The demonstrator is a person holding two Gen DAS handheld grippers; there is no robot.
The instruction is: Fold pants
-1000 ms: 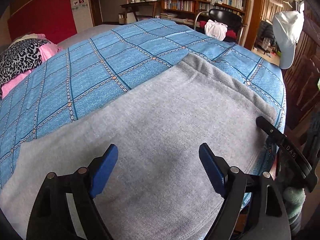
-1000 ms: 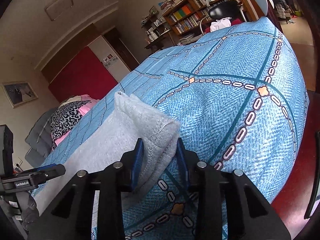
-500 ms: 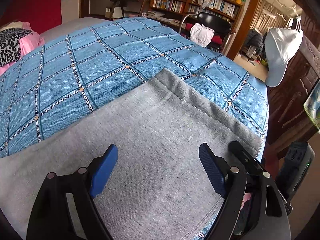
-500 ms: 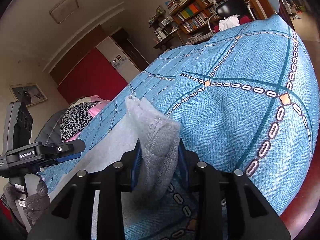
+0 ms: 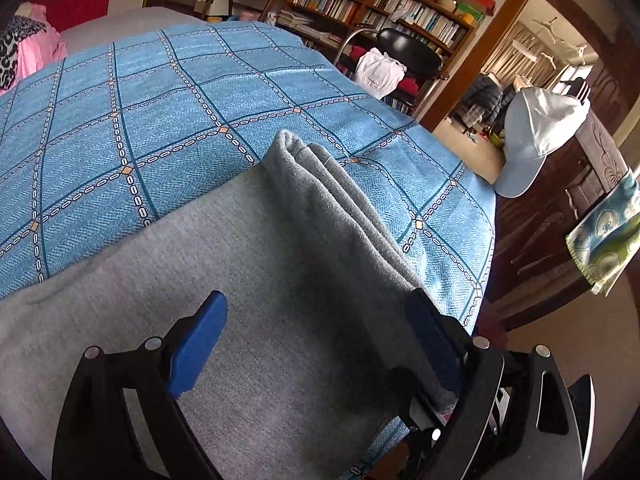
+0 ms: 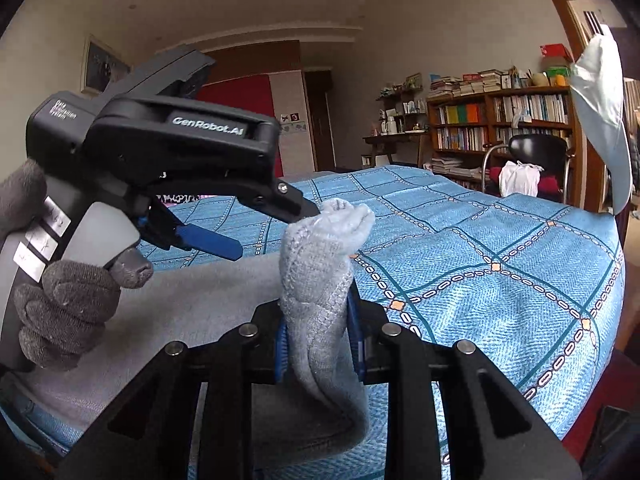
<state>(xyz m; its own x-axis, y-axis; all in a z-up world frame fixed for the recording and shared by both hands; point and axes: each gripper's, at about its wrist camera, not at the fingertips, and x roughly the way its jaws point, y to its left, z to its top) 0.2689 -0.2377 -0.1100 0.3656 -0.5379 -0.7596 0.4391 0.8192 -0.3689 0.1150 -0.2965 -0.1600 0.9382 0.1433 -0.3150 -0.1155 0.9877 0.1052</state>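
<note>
Grey sweatpants (image 5: pixel 248 280) lie on a bed with a blue patterned cover (image 5: pixel 160 112). My right gripper (image 6: pixel 320 344) is shut on the pants' end hem (image 6: pixel 320 264) and holds it lifted off the bed as a raised ridge (image 5: pixel 328 200). My left gripper (image 5: pixel 316 340) is open, low over the flat grey cloth, with its right finger beside the lifted edge. In the right wrist view the left gripper (image 6: pixel 276 224) is at the left, held by a gloved hand (image 6: pixel 68 304), with its upper finger touching the lifted hem.
The bed's right edge (image 5: pixel 484 248) drops to the floor beside dark wooden furniture (image 5: pixel 560 208) with a white cap (image 5: pixel 536 136) and a towel (image 5: pixel 604 240) hanging on it. A chair (image 5: pixel 404 56) and bookshelves (image 5: pixel 384 4) stand beyond. Pink and leopard-print clothes (image 5: pixel 24 52) lie far left.
My right gripper has lifted the hem up off the bed and turned toward the left gripper. The flat end of the pants now stands up as a fold. The left gripper stayed open.
</note>
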